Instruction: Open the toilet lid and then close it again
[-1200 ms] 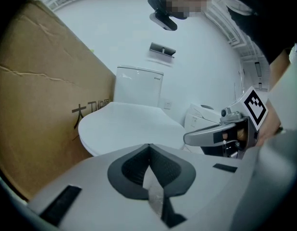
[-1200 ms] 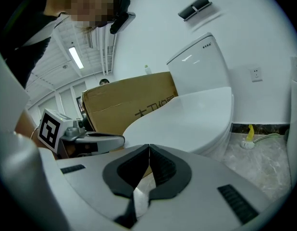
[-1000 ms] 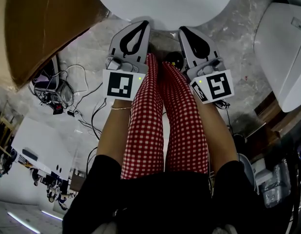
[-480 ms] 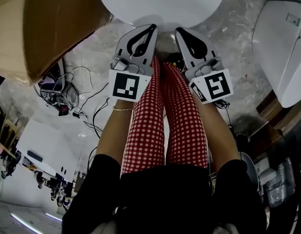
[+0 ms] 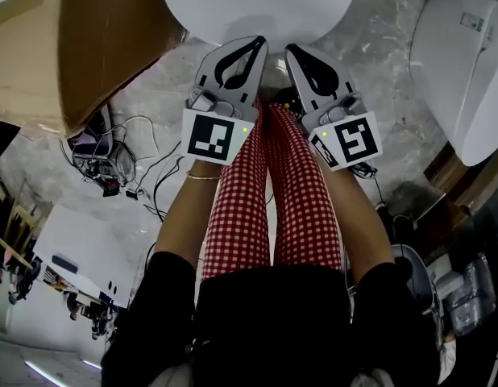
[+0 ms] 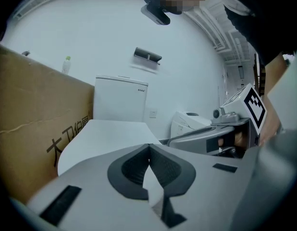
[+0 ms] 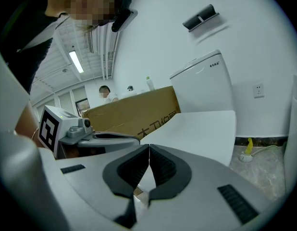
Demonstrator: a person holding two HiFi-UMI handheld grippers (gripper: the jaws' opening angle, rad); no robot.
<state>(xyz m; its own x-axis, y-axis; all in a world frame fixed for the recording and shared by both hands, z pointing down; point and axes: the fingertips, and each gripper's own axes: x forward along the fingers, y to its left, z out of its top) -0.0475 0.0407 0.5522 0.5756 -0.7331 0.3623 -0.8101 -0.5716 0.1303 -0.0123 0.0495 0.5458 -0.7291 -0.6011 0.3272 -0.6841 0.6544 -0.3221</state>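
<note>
I hold both tongs low, side by side, just before the white toilet lid [image 5: 261, 2], which lies flat and closed, with the tank [image 6: 120, 97] behind it against the white wall. The left gripper [image 6: 149, 147] and the right gripper [image 7: 149, 148] each have their jaws pressed together on nothing, tips near the lid's front edge. The floor [image 5: 386, 79] is grey marbled stone, a big brown cardboard box [image 5: 80, 39] stands just left of the toilet, a heap of cables [image 5: 104, 164] lies near the box, and another white toilet [image 5: 458, 71] stands off to the right.
</note>
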